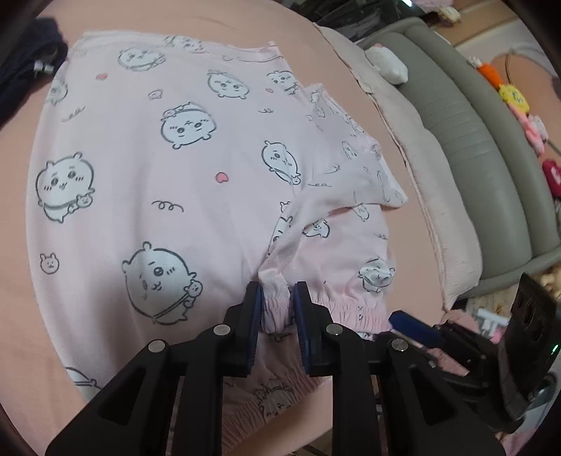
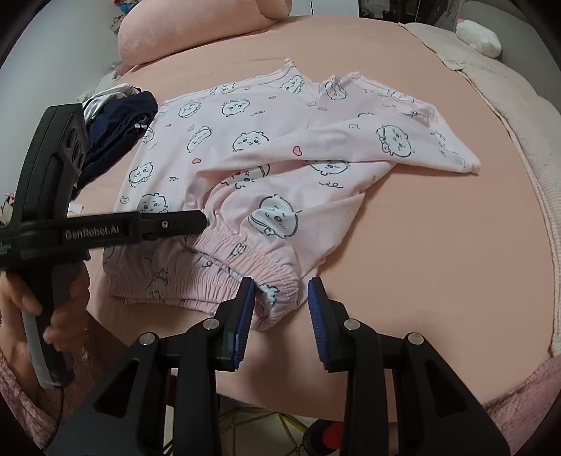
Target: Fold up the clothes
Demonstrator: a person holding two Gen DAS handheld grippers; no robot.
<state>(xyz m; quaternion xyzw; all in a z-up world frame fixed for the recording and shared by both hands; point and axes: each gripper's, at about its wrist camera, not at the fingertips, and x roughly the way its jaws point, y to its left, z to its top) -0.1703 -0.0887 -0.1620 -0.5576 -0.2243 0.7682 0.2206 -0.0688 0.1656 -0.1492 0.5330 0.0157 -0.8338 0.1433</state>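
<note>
My left gripper [image 1: 276, 293] is closed on the elastic waistband [image 1: 345, 308] of the pink pajama pants [image 1: 168, 168]; a bunch of the gathered cloth sits pinched between the blue pads [image 1: 255, 315]. My right gripper [image 2: 278, 294] is at the corner of the same waistband. The corner lies between its pads and touches the left one, but there is a gap at the right pad, so this gripper is not clamping the cloth. My left hand [image 2: 31, 308] is seen in the right camera, holding the black handle.

The pants lie spread on the bed [image 2: 438, 228], which has a peach sheet. One leg is folded across the other. The cloth has a print of white cartoon animals and small hearts. Near the far edge of the pants lies a dark blue garment [image 2: 119, 126], just beside them. A pink pillow [image 2: 196, 31] is further away on the bed.
</note>
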